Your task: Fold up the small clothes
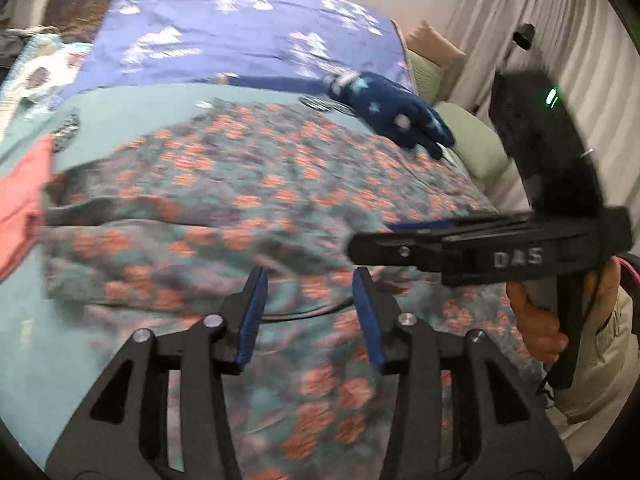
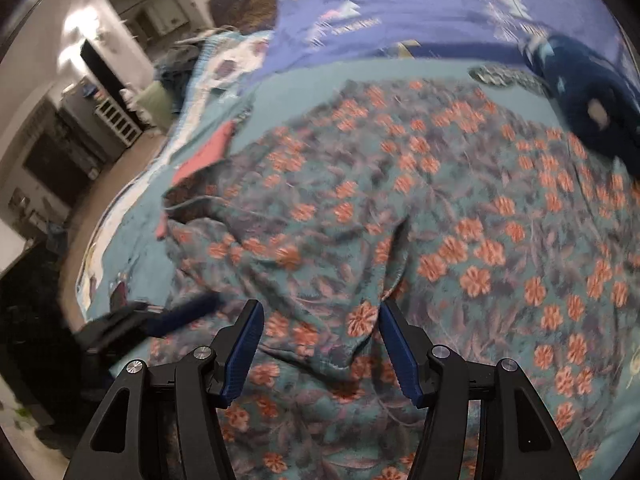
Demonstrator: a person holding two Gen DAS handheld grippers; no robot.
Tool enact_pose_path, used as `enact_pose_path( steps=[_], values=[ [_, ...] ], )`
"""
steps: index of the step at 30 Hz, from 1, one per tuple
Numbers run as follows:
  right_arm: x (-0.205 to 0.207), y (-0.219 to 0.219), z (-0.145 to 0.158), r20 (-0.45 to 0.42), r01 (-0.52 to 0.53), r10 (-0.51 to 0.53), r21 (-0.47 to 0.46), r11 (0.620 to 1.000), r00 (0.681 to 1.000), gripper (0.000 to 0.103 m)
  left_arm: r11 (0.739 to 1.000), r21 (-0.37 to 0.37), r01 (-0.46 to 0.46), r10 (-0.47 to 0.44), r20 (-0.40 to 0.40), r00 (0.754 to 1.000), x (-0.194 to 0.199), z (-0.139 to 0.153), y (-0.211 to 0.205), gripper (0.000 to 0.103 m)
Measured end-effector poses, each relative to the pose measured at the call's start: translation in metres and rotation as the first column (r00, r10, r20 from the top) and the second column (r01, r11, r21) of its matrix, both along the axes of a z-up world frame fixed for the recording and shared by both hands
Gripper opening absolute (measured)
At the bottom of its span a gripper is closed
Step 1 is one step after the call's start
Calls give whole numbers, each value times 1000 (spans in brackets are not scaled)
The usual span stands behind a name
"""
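A teal garment with orange flowers (image 1: 248, 184) lies spread and rumpled on the bed, filling most of the right wrist view (image 2: 460, 216). My left gripper (image 1: 309, 280) hovers over its near part, jaws open, nothing between the blue pads. My right gripper (image 2: 320, 314) stands open over a raised fold of the same garment (image 2: 360, 320); the pads do not press on it. In the left wrist view the right gripper (image 1: 368, 240) reaches in from the right, held by a person's hand (image 1: 536, 320). The left gripper (image 2: 192, 310) shows blurred at the lower left of the right wrist view.
A pink cloth (image 1: 20, 208) lies at the garment's left end. A dark blue starred item (image 1: 392, 112) rests at the far right. Beyond are a purple patterned blanket (image 1: 240, 32), the teal sheet (image 1: 120, 112), green pillows (image 1: 476, 144) and a curtain (image 1: 560, 20). The bed edge and floor (image 2: 120, 176) lie left.
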State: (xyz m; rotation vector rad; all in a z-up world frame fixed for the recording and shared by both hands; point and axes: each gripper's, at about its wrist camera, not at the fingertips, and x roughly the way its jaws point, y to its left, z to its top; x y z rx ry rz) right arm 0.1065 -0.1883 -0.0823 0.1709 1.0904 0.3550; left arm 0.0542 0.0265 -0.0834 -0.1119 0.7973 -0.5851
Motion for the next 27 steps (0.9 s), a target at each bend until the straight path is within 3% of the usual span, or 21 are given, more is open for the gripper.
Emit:
enact_pose_path(
  steps=[6,10,12,13,14,17,20,21,22,23,24,25,27],
  values=[
    [5,-33,-22,-128,114,-93,172,978,987,61,980,43,-193,191,37,981,9,-1,61,64],
    [27,-43,-29,-148,143,-108,252,957,983,61,926,42,-376,377,-8,926,27,-11,112,64],
    [38,-39,-32,-143,130,-94,267,955,985,59,911,30,-412,413,-18,911,35,-14,127,64],
    [43,-36,-32,-137,123,-90,265,956,987,39,906,40,-422,423,-18,906,41,-14,131,64],
    [49,-30,-32,-138,114,-82,244,963,987,2,903,52,-426,427,-14,904,47,-15,133,64],
    [57,-23,-22,-118,106,-82,217,970,990,2,908,92,-409,410,10,912,74,-15,133,64],
    [50,-28,15,40,93,-101,177,980,994,2,931,122,-345,347,4,938,105,-17,124,64],
    [46,-33,28,85,96,-112,168,981,990,2,940,127,-316,322,-27,947,117,-21,122,63],
    [44,-38,35,105,99,-118,166,981,987,2,949,117,-292,301,-58,952,123,-23,120,48],
    [43,-43,41,123,103,-124,160,982,985,2,958,102,-270,279,-87,956,130,-26,117,21],
    [42,-50,44,131,117,-137,151,982,982,2,964,89,-249,258,-118,959,136,-28,116,10],
    [42,-54,45,134,127,-147,142,982,980,2,968,74,-238,246,-145,958,143,-29,113,9],
    [44,-64,43,132,158,-174,123,980,976,2,968,28,-250,251,-125,960,146,-19,108,9]
  ],
)
